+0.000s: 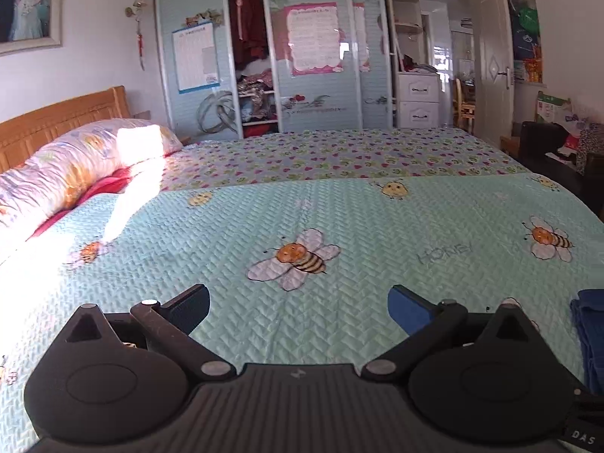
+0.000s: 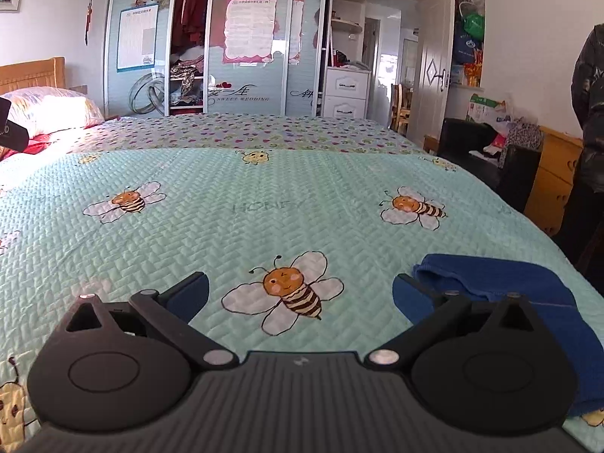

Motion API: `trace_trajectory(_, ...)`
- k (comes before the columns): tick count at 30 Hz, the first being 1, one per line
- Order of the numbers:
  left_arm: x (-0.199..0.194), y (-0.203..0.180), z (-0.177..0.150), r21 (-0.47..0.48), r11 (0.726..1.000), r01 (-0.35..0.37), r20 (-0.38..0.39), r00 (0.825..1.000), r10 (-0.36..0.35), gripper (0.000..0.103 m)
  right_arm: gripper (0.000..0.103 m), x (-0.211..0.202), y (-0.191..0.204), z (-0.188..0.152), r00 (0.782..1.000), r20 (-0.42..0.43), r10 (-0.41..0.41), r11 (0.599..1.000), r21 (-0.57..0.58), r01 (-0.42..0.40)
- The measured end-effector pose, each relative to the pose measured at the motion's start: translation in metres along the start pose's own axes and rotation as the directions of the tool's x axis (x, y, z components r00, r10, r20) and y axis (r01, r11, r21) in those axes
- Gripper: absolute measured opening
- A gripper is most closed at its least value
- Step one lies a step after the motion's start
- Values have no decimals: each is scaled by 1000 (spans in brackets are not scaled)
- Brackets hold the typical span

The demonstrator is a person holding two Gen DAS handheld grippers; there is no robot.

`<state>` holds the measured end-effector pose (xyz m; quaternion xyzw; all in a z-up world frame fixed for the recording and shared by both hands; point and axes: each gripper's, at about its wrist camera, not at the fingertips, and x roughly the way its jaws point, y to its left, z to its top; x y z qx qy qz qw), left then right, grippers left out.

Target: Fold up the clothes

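Both the left gripper [image 1: 298, 307] and the right gripper [image 2: 300, 296] hang with jaws spread and empty over the bed [image 2: 264, 196]. The blue garment [image 2: 509, 283] lies bunched near the bed's right edge, so folding likely awaits a first pinch.

Left hand-held gripper [image 1: 298, 307] black ribbed body, blue pads, silver pivot screws

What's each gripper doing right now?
Left gripper: open, nothing between its jaws.
Right gripper: open, holding nothing; the blue garment lies beside it.
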<state>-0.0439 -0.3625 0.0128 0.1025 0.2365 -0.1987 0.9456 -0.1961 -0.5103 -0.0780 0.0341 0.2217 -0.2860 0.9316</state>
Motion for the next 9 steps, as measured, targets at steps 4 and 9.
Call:
trace_trajectory(4, 42, -11, -9, -11, 996, 90, -39, 995, -91, 103, 102, 31, 3, 3, 999, -2, -32, 999, -17, 32)
trace_trajectory(9, 93, -37, -26, -16, 988, 155, -63, 986, -156, 103, 102, 66, 8, -1, 999, -23, -41, 999, -22, 41)
